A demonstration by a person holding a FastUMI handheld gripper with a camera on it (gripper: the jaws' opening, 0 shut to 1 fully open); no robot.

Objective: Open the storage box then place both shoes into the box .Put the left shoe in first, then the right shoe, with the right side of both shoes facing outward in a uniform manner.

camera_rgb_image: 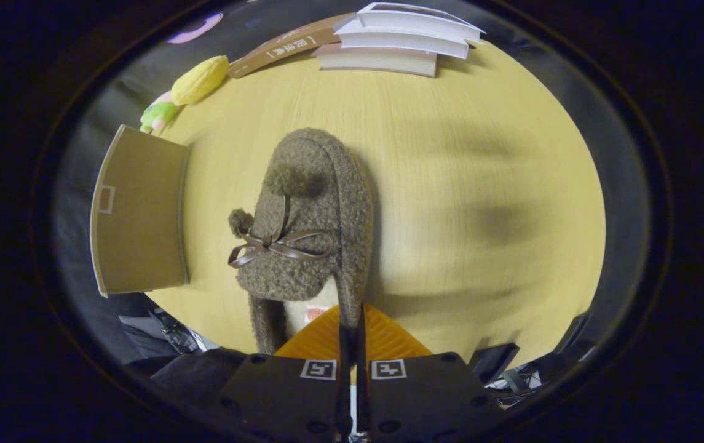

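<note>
A brown fuzzy shoe (312, 221) with a leather bow and two pompoms hangs over the wooden table (450, 184), toe pointing away from me. My gripper (352, 326) is shut on the right rim of the shoe's opening, with both fingers pressed on the wall near the heel. The brown cardboard storage box (139, 215) stands to the left of the shoe, its flat side showing; I cannot tell whether it is open.
A stack of books (401, 40) and a brown booklet (290, 46) lie at the far edge of the table. A yellow plush toy (198, 80) and a green one (158, 114) sit beyond the box. Dark gear lies below the near table edge.
</note>
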